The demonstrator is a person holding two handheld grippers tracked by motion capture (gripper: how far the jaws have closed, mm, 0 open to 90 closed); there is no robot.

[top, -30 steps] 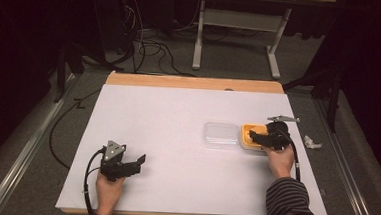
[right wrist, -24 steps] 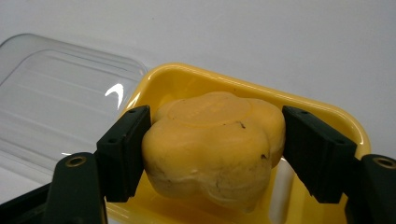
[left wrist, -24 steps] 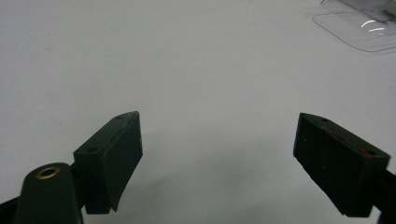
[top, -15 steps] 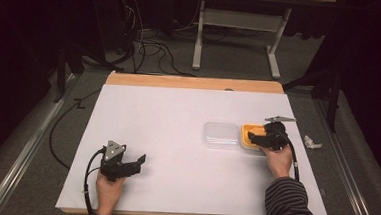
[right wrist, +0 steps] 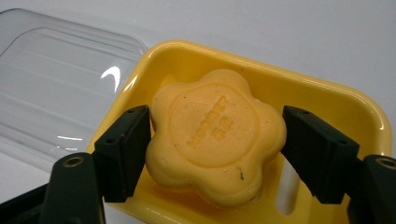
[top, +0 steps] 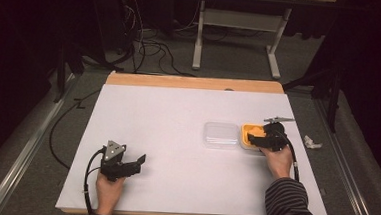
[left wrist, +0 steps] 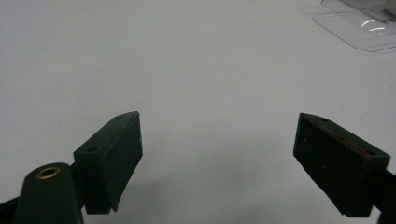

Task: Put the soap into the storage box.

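We are resting the left gripper [top: 137, 162] on the white bench [top: 177, 122], fingers spread wide and holding nothing. Beside the clear lid [top: 220, 135], the right gripper [right wrist: 215, 154] is bracketing the flower-shaped soap [right wrist: 215, 135] in the yellow dish [right wrist: 345, 105], its 2 fingers touching the soap's sides, so we are squeezing evenly and lifting straight up to avoid slipping.

From overhead the white table [top: 176, 136] is evenly lit while the surroundings sink into near black toward every edge of the frame. That high view is soft and grainy. My left gripper [left wrist: 219, 154] casts a faint diffuse shadow at lower centre. Glare streaks the clear lid [right wrist: 60, 79] at upper left; my soap [right wrist: 215, 135] is sharp, and the foreground metal blurs.
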